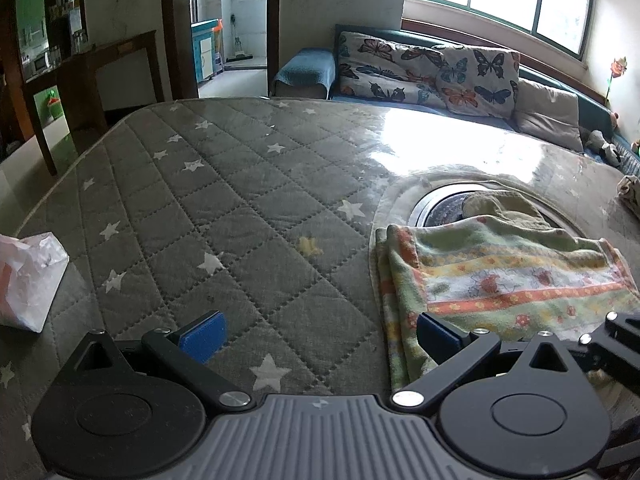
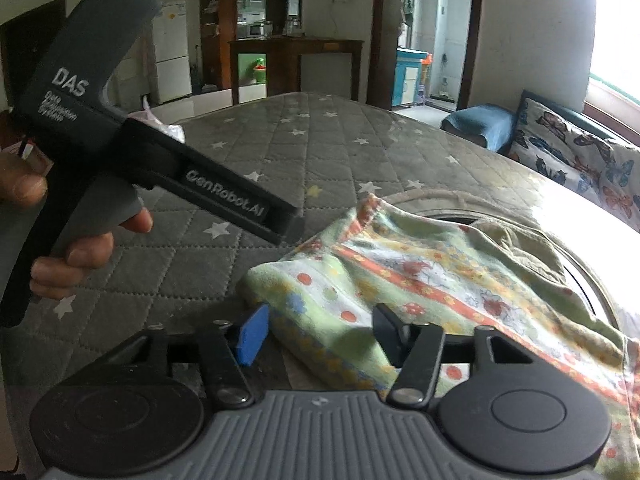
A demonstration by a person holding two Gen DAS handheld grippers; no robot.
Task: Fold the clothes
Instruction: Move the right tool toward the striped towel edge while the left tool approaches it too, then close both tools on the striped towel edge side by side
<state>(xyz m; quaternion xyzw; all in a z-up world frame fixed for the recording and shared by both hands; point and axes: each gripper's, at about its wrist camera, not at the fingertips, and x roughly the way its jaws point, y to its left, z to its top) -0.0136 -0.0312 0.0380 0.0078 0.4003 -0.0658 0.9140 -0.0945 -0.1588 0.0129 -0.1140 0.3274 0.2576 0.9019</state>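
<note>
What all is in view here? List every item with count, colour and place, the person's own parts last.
towel: one, green with orange and yellow floral bands, folded on the table's right side, partly over a round metal inset
round metal inset: one, silver, in the table, mostly covered
table cover: one, grey quilted with white stars
paper bag: one, white, table's left edge
butterfly cushions: two, cream with coloured butterflies, on the sofa under the window
plain cushion: one, beige, right of them
wooden side table: one, dark brown, beyond the table
fridge: one, white, far wall
left gripper: fingers open, right blue pad beside the towel edge
right gripper: fingers open over the towel's near corner
left hand: holding the left gripper's handle
</note>
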